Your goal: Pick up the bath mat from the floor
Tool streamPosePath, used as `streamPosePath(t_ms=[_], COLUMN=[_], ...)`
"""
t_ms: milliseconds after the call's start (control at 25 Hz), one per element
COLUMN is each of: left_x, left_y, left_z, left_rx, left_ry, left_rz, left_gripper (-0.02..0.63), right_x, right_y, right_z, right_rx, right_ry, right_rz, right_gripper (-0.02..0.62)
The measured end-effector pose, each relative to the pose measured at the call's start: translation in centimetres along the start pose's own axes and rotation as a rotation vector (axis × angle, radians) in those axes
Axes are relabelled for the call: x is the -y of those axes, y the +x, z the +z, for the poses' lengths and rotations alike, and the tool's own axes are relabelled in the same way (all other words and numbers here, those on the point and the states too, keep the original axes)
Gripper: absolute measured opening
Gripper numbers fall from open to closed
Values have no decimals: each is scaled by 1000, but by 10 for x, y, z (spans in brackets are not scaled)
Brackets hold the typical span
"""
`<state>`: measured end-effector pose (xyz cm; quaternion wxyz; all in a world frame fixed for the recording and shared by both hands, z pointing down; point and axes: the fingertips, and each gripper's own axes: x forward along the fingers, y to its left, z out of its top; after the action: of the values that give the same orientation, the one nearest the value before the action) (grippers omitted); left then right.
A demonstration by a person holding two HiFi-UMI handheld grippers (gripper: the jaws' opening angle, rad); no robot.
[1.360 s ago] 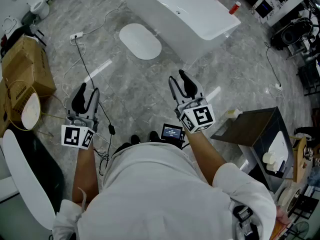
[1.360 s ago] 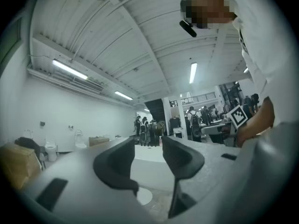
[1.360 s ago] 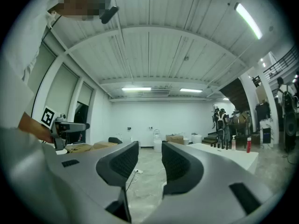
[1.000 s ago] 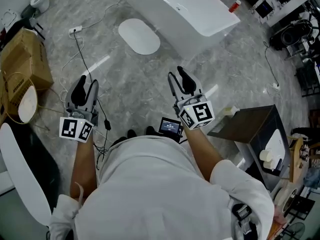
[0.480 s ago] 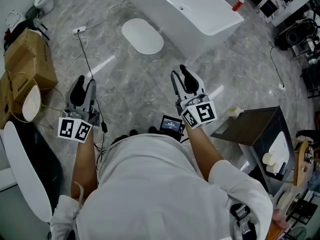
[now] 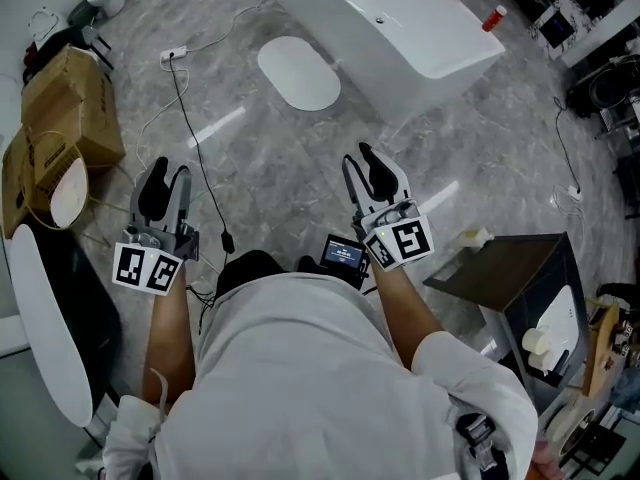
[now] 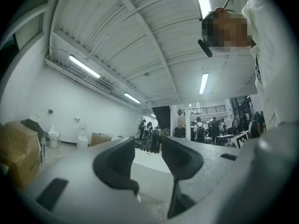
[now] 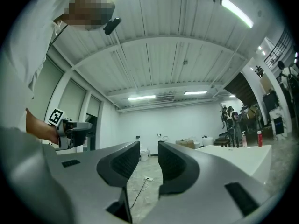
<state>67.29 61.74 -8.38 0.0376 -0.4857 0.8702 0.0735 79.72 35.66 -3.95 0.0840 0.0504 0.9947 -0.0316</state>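
Observation:
The bath mat (image 6: pixel 298 73), a white oval, lies flat on the grey marble floor beside the bathtub (image 6: pixel 400 23), well ahead of both grippers. My left gripper (image 6: pixel 163 180) hangs in the air above the floor at the left, its jaws parted with nothing between them. My right gripper (image 6: pixel 366 165) is held out at the centre right, nearer the mat, with the same empty gap. Both point roughly level, so the left gripper view (image 7: pixel 149 157) and the right gripper view (image 8: pixel 148 160) show the far room and ceiling, not the mat.
A black cable runs over the floor from a white power strip (image 6: pixel 175 55) between the grippers. Cardboard boxes (image 6: pixel 70 98) stand at the left, a long white panel (image 6: pixel 40 318) at the lower left, and a brown cabinet (image 6: pixel 510 268) at the right.
Both grippers have shifted slightly over the floor. The head view has swung, so mat and tub sit a little further right. The jaws keep the same gap.

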Motion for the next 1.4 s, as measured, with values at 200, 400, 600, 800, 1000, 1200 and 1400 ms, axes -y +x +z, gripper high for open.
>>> streamPosePath(t_ms=[200,400,600,800,1000,1200,1400], left_x=[-5,-10,-28,-61,-111,-174,-234], left_y=[-3,12,41,77,120,155,179], left_z=[-3,-9,-29,-43,-33,-25,-21], left_rx=[-10,-35,-71,-74,-49,-11,-27], left_ry=[-24,29,59,29,28,-24,-8], left_rz=[11,3,1,6,14,46,64], left_gripper=[172,172,172,172,172,172,172], right_x=[-5,1,19,39,54,73,80], right_y=[2,14,31,71,154,238,309], right_z=[7,4,-7,-25,-26,-20,-33], right_rx=[74,63,28,-23,-48,-68,-94], right_ry=[3,10,20,35,39,11,57], right_rz=[6,25,16,24,74,102,100], right_gripper=[115,115,118,118,118,118,118])
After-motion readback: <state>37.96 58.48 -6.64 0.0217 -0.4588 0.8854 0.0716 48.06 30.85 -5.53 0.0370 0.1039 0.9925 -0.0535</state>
